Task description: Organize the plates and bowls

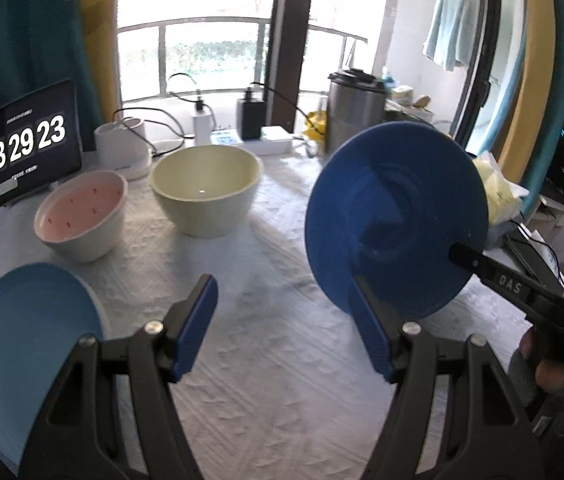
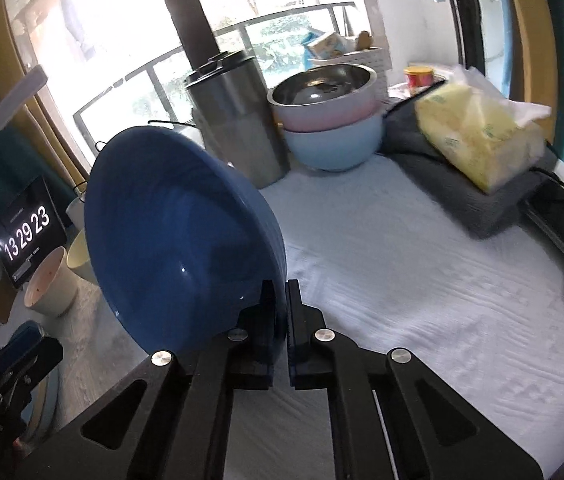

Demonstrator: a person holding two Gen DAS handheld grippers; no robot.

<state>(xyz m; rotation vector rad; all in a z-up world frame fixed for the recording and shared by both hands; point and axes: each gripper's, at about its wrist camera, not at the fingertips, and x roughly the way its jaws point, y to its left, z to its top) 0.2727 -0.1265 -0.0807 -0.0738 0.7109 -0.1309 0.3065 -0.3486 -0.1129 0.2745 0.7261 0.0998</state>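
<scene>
Dark blue plate (image 2: 177, 236), round, glossy, with shallow ridged rim; tilted almost on edge, lifted above the white cloth of the worktop (image 2: 422, 280). Seen in left wrist view also (image 1: 396, 220), at the right side, underside toward the camera, off the surface.

Light blue plate (image 1: 29, 344) lying flat at near left of the worktop. Pink-lined bowl (image 1: 81, 216) standing upright beyond it, at left. Cream bowl (image 1: 205, 192) just to the right of it, farther back, apart from it. Both bowls upright and open side up.

Right gripper (image 2: 279, 316) reaching forward from the near edge, slightly toward the left, fingers raised above the cloth. Jaws pressed together on the lower rim of the dark blue plate, one finger at each face of it.

Left gripper (image 1: 286, 328) hovering low over the middle of the worktop, pointing to the far side. Jaws wide apart, blue pads (image 1: 197, 328) facing each other, nothing between them, touching nothing.

At far left, tablet clock (image 1: 27, 152) showing 13 29 23. At far right in right wrist view, steel canister (image 2: 237, 112), stacked metal bowls (image 2: 330, 116) in pink and pale blue, and yellow tissue pack (image 2: 478, 136) on a grey folded cloth.
</scene>
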